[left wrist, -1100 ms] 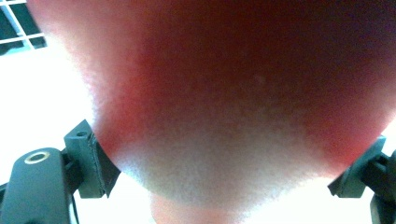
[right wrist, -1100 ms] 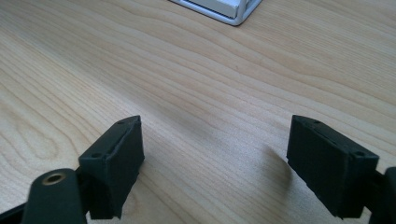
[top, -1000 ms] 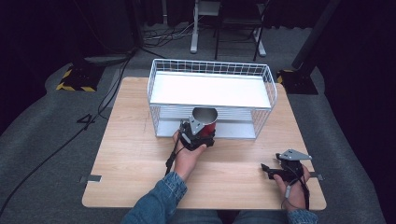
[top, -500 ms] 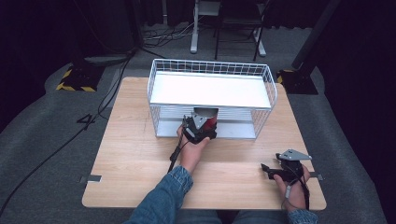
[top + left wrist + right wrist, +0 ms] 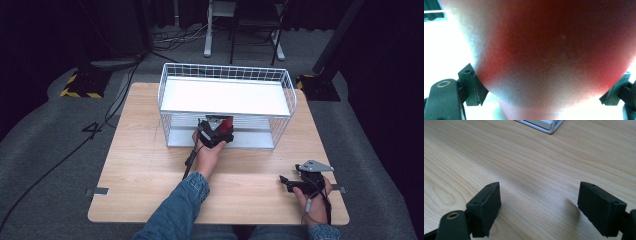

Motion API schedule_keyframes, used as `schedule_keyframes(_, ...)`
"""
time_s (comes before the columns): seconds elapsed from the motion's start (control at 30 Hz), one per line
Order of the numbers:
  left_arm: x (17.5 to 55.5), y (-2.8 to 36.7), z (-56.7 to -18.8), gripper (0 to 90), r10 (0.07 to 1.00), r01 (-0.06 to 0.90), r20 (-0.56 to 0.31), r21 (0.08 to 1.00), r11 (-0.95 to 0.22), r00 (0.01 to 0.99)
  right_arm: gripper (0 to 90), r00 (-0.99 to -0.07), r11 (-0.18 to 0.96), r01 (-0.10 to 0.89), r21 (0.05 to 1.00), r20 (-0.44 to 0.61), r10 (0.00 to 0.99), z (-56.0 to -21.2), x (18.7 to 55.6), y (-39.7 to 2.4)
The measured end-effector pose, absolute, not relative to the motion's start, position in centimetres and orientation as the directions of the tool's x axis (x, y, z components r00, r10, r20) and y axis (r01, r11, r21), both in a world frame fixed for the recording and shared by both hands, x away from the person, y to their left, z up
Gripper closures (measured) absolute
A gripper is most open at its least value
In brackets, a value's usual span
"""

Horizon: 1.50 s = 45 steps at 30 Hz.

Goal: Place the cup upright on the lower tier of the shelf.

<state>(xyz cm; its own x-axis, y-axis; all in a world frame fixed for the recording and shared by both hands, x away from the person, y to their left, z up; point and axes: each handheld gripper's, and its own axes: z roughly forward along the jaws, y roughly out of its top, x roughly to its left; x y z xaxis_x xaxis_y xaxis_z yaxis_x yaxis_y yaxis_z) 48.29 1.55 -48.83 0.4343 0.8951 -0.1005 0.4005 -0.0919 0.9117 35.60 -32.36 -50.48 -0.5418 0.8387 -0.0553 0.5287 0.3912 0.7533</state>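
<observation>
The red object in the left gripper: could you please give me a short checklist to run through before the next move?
1. Red object sits between the left gripper's jaws: ok.
2. Grip is firm, pads pressing: cannot tell, the close view is blurred.
3. Left gripper is at the wire basket's front side: ok.
4. Whether the object is past the basket wall: cannot tell.
5. Right gripper is open, nothing between its jaws: ok.
6. Right gripper rests apart from the basket, over bare table: ok.

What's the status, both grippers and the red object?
Left gripper shut on red object at wire rack's lower shelf. Right gripper open, empty, over bare wooden table. Nothing obstructing.
</observation>
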Motion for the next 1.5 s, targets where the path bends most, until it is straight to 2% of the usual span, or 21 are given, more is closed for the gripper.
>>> schedule_keyframes(0.2,48.5,1.0,-49.1,15.4,0.894,0.383,-0.078,0.917,-0.109,0.441,19.3,-0.541,0.393,0.527,0.753,-0.059,0.839,-50.5,35.6,-32.3)
schedule_keyframes(0.37,48.5,0.8,-49.5,15.0,0.887,0.344,0.005,0.921,-0.185,0.463,19.3,-0.542,0.395,0.525,0.754,-0.062,0.838,-50.5,35.5,-32.3)
schedule_keyframes(0.43,48.5,0.8,-49.6,14.7,0.887,0.343,0.013,0.919,-0.192,0.462,19.3,-0.542,0.395,0.525,0.754,-0.062,0.838,-50.5,35.5,-32.3)
schedule_keyframes(0.93,47.8,1.3,-49.7,15.2,0.876,0.366,-0.028,0.915,-0.172,0.481,19.3,-0.542,0.399,0.521,0.755,-0.068,0.838,-50.5,35.5,-32.3)
schedule_keyframes(1.07,47.6,1.5,-49.6,15.2,0.881,0.370,-0.014,0.911,-0.184,0.473,19.3,-0.542,0.398,0.521,0.755,-0.068,0.838,-50.5,35.5,-32.3)
schedule_keyframes(1.3,46.9,1.8,-49.2,15.2,0.887,0.393,-0.040,0.905,-0.163,0.461,19.4,-0.542,0.399,0.521,0.755,-0.069,0.837,-50.5,35.5,-32.3)
schedule_keyframes(1.5,46.1,2.2,-48.9,15.2,0.881,0.388,-0.019,0.902,-0.189,0.473,19.6,-0.543,0.398,0.521,0.755,-0.067,0.837,-50.5,35.5,-32.3)
